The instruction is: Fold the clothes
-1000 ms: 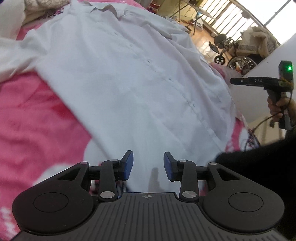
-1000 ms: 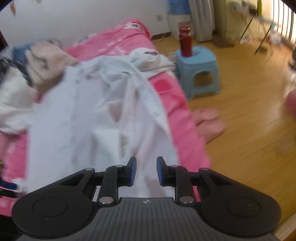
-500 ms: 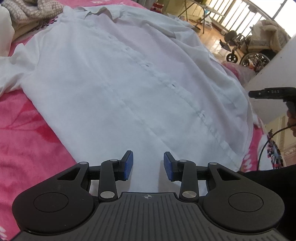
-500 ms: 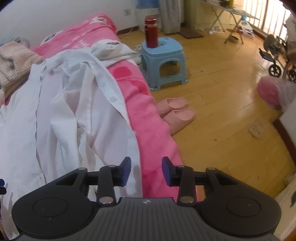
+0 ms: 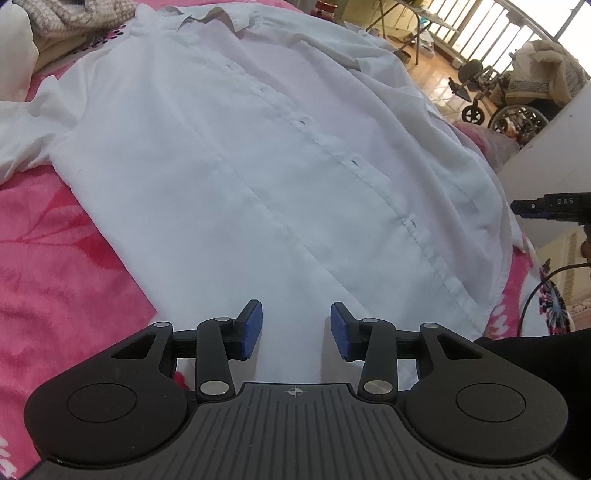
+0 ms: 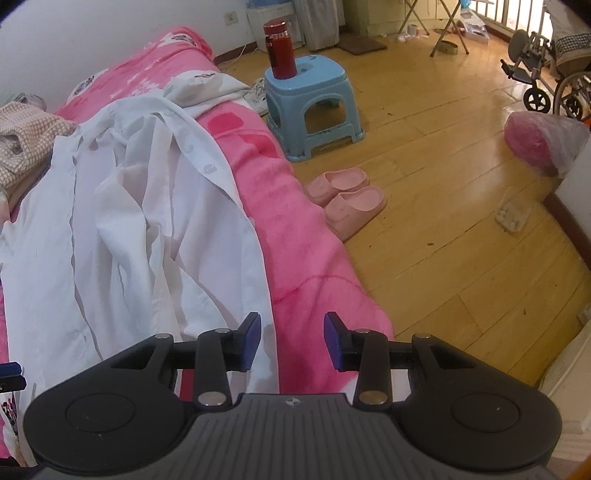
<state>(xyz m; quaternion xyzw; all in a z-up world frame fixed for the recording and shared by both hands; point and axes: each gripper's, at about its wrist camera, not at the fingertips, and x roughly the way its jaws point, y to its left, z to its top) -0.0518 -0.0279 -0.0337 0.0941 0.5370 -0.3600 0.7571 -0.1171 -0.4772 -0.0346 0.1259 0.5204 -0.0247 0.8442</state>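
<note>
A white button-up shirt (image 5: 258,166) lies spread front-up on a pink blanket (image 5: 55,277), collar at the far end. My left gripper (image 5: 295,328) hovers over the hem near the button placket. Its jaws are opening, with only flat cloth below them and nothing pinched. In the right wrist view the shirt's side (image 6: 129,221) lies bunched in folds along the bed's edge. My right gripper (image 6: 291,339) stands open over the hem corner there, with the cloth's edge and the pink blanket (image 6: 295,240) showing between the pads. The right gripper (image 5: 546,206) also shows at the left view's right edge.
A beige knitted garment (image 5: 74,14) lies past the collar. Beside the bed stand a blue stool (image 6: 314,96) with a red bottle (image 6: 279,50) on it, pink slippers (image 6: 347,199) on the wooden floor, a pink bag (image 6: 543,144) and a wheelchair (image 6: 546,85).
The right gripper has swung toward the bed's edge and its jaws have widened. The left gripper has shifted along the hem and its jaws have spread slightly. The shirt lies flatter.
</note>
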